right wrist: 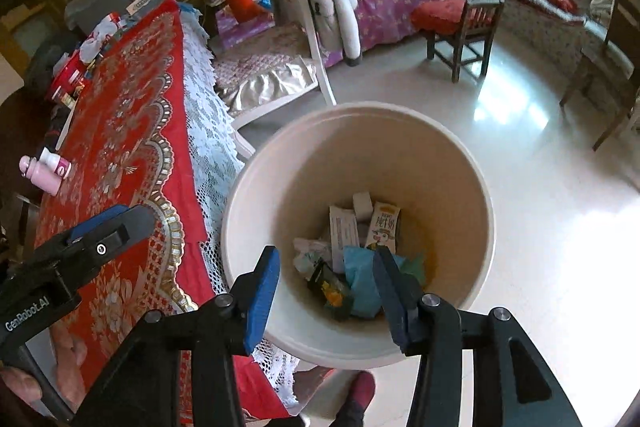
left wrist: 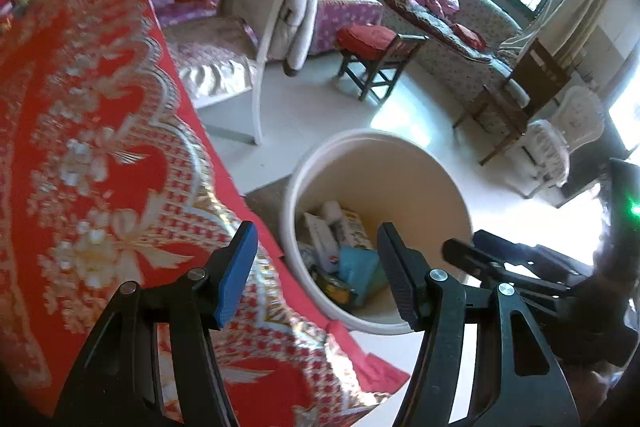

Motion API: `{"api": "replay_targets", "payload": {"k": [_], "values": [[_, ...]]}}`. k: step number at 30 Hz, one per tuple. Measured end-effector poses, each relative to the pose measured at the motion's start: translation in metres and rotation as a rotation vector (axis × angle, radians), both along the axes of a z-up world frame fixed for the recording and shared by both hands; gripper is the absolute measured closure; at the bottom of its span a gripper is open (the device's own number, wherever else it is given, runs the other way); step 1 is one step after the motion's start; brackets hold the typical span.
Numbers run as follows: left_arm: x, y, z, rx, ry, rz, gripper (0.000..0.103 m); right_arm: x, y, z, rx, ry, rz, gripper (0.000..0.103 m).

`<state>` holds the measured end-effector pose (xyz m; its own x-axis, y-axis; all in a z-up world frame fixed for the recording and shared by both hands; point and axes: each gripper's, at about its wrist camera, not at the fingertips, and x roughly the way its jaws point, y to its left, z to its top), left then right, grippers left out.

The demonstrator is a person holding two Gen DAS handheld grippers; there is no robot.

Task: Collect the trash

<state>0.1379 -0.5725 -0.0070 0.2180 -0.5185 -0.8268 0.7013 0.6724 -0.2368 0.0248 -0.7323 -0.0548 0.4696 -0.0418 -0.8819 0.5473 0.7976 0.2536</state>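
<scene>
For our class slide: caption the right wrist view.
Open right gripper above a cream bin holding cartons and wrappers, beside a red-clothed table.

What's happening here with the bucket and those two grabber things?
A person is clearing trash from a table with a red cloth into a cream bucket on the floor beside it. Both the left gripper and the right gripper are poised over the bucket, jaws open and empty. Cartons and wrappers already lie at the bottom. Two small pink bottles are on the table.
</scene>
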Motion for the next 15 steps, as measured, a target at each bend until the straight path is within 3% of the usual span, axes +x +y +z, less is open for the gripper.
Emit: {"api": "replay_targets", "payload": {"k": [8,15], "values": [[-0.009,0.028,0.025,0.011,-0.145,0.027,0.042,-0.004,0.029,0.029,-0.119,-0.079,0.018,0.056],[-0.013,0.053,0.053,-0.045,-0.209,0.050,0.042,-0.010,0.048,0.054,-0.178,-0.134,-0.013,0.056]]}}
